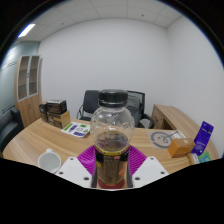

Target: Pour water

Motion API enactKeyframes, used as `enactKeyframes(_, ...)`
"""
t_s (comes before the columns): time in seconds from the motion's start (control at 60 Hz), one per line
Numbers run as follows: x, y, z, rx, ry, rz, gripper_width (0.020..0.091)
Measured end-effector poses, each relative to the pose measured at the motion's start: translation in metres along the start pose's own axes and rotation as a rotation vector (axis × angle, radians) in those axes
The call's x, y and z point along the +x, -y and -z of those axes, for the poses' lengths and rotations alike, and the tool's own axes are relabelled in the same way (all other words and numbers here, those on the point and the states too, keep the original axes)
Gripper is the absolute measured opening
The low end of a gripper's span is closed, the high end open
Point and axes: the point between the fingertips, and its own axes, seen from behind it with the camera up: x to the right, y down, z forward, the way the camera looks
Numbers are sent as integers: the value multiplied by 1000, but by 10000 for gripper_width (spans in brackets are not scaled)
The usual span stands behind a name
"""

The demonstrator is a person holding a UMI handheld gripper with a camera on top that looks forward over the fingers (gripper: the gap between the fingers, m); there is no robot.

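Note:
A clear plastic bottle [112,135] with a black cap stands upright between my fingers, lifted above the wooden table [30,140]. Brownish liquid fills its lower part. My gripper [112,168] is shut on the bottle, both purple pads [88,158] pressing on its lower body. A white cup [48,159] sits on the table to the left of my fingers, below the bottle's level.
Green-covered books [76,128] and a dark box [54,108] lie on the table's far left. A cardboard box [180,146] and a purple carton [203,138] stand at the right. Black office chairs [92,102] and a wooden cabinet [30,88] lie beyond.

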Motion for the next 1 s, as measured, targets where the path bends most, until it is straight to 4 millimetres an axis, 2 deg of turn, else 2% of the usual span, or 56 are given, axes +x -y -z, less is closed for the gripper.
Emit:
enactKeyframes(0.217, 1, -54, -28, -49, 30, -45, 407)
enactKeyframes(0.35, 1, -52, -27, 4, 26, -40, 410)
enactKeyframes(0.467, 0, -52, -28, -9, 19, -45, 493)
enactKeyframes(0.517, 2, -56, -26, -44, 16, -44, 549)
enactKeyframes(0.55, 4, -58, -23, -61, 10, -48, 679)
enactKeyframes(0.583, 5, -59, -18, -75, 1, -52, 852)
enactKeyframes(0.6, 6, -58, -14, -80, -5, -53, 866)
enactKeyframes(0.633, 9, -57, -6, -90, -23, -53, 827)
enactKeyframes(0.7, 12, -53, 16, -101, -56, -43, 870)
enactKeyframes(0.767, 9, -48, 45, -122, -82, -40, 857)
enactKeyframes(0.867, -3, -36, 100, -135, -118, -40, 856)
enactKeyframes(0.933, -12, -28, 145, -149, -155, -42, 855)
enactKeyframes(1.0, -29, -23, 184, -155, -177, -51, 854)
